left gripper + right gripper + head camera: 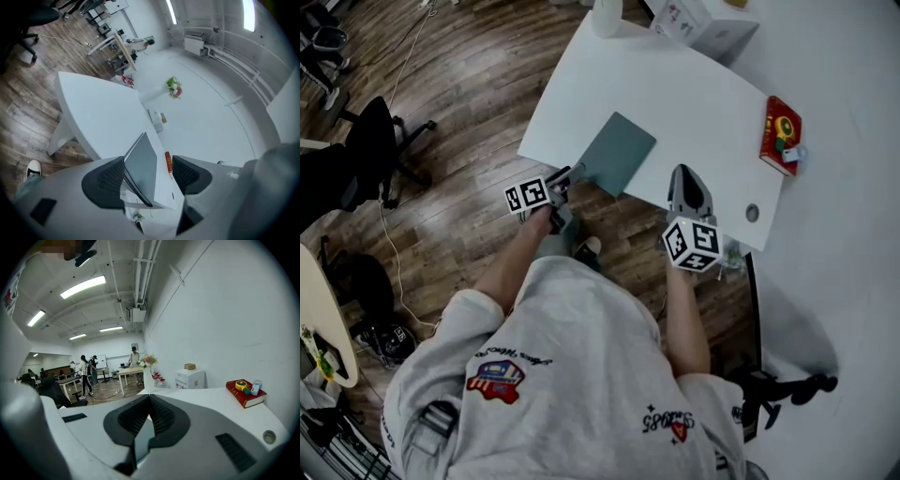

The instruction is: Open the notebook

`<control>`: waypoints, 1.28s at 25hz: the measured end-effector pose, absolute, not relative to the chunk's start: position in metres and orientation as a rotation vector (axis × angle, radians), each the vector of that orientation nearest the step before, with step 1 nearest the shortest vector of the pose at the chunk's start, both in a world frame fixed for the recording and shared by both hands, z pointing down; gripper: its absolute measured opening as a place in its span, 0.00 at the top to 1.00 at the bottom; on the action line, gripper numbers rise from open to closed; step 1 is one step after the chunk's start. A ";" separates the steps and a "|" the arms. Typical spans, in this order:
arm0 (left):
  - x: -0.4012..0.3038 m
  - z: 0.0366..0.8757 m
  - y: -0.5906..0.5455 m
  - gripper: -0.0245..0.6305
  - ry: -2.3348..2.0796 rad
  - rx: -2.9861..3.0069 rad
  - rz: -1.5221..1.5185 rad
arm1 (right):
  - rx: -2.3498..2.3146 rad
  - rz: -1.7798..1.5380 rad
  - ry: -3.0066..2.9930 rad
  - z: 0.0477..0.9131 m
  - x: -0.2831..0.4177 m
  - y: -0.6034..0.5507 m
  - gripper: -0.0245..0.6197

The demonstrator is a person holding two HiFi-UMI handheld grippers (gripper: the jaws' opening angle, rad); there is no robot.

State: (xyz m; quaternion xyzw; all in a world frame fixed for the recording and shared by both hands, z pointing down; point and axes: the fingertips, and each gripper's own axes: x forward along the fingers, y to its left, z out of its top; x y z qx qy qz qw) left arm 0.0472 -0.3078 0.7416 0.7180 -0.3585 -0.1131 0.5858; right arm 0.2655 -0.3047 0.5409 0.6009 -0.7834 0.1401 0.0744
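Note:
The grey-green notebook (pixel 619 150) lies at the near edge of the white table (pixel 694 103). My left gripper (pixel 565 176) is at its near left corner. In the left gripper view the notebook (pixel 143 164) stands between the two wide-apart jaws, its corner against the left jaw, and the cover looks slightly parted from the pages at the far edge. This left gripper (pixel 147 171) is open. My right gripper (pixel 687 176) sits at the table's near edge, to the right of the notebook and apart from it. Seen in its own view, the right gripper (pixel 150 398) has its jaws closed together.
A red book (pixel 780 136) with a tape measure on it lies at the right of the table; the same red book (pixel 246 392) appears in the right gripper view. A white box (pixel 703 23) and a vase (pixel 607 14) stand at the far edge. An office chair (pixel 380 141) is on the floor, left.

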 end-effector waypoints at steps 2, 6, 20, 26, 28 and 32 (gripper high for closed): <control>0.043 0.751 -0.310 0.48 -0.846 1.626 -0.292 | 1.814 0.423 -2.340 0.543 0.268 -0.304 0.97; 0.045 0.761 -0.310 0.48 -0.843 1.595 -0.290 | 1.829 0.428 -2.323 0.543 0.275 -0.303 0.97; 0.055 0.773 -0.311 0.67 -0.915 1.636 -0.100 | 1.858 0.451 -2.302 0.548 0.282 -0.295 0.97; 0.052 0.783 -0.311 0.80 -1.003 1.609 0.034 | 1.881 0.459 -2.290 0.548 0.285 -0.286 0.97; 0.050 0.787 -0.310 0.88 -1.022 1.597 0.086 | 1.894 0.462 -2.283 0.547 0.290 -0.283 0.97; 0.051 0.787 -0.311 0.89 -1.032 1.589 0.103 | 1.920 0.466 -2.272 0.546 0.303 -0.277 0.97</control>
